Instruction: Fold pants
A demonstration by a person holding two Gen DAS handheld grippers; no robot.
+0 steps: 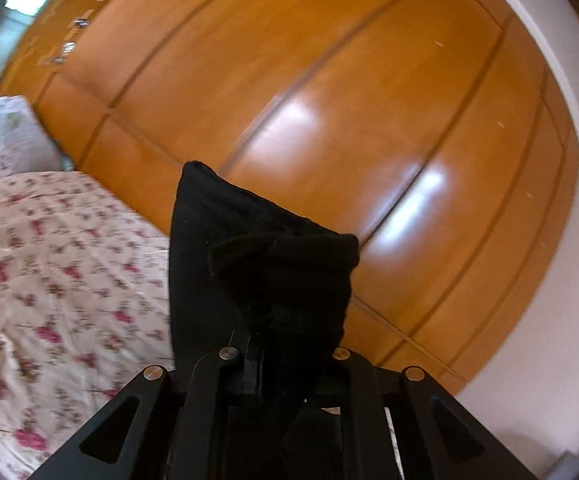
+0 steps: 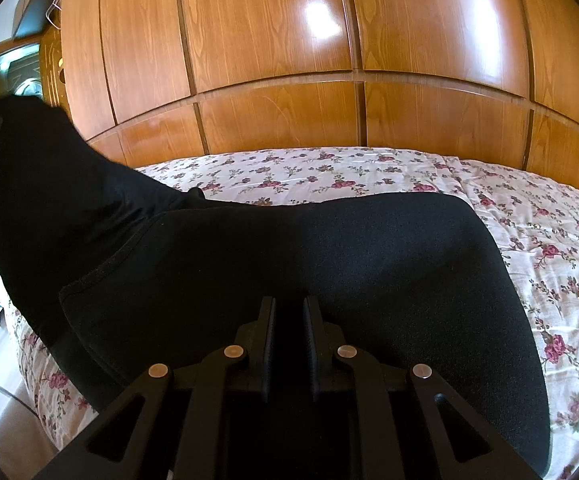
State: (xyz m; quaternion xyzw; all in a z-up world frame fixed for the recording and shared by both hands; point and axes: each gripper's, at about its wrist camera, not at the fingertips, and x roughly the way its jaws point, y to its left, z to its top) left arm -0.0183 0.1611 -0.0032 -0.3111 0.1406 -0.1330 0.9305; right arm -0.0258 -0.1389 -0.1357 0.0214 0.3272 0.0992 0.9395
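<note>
Pants (image 2: 289, 256), black and soft, lie on the flowery bed (image 2: 549, 240) in front of the brown wooden wardrobe (image 2: 269, 28). Left gripper (image 1: 285, 344) has its fingers clamped on one bunched end, held up in the air. Right gripper (image 2: 289, 328) has its fingers clamped on the flat part

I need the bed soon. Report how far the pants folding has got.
Done: black pants lie spread on the floral bedspread.
In hand: the left claw is shut on a bunch of the fabric, held up in front of the wooden wardrobe. The right claw sits low on the cloth near its near edge.
Left: laying that end over, then any further folds; no neat fold shows yet.
</note>
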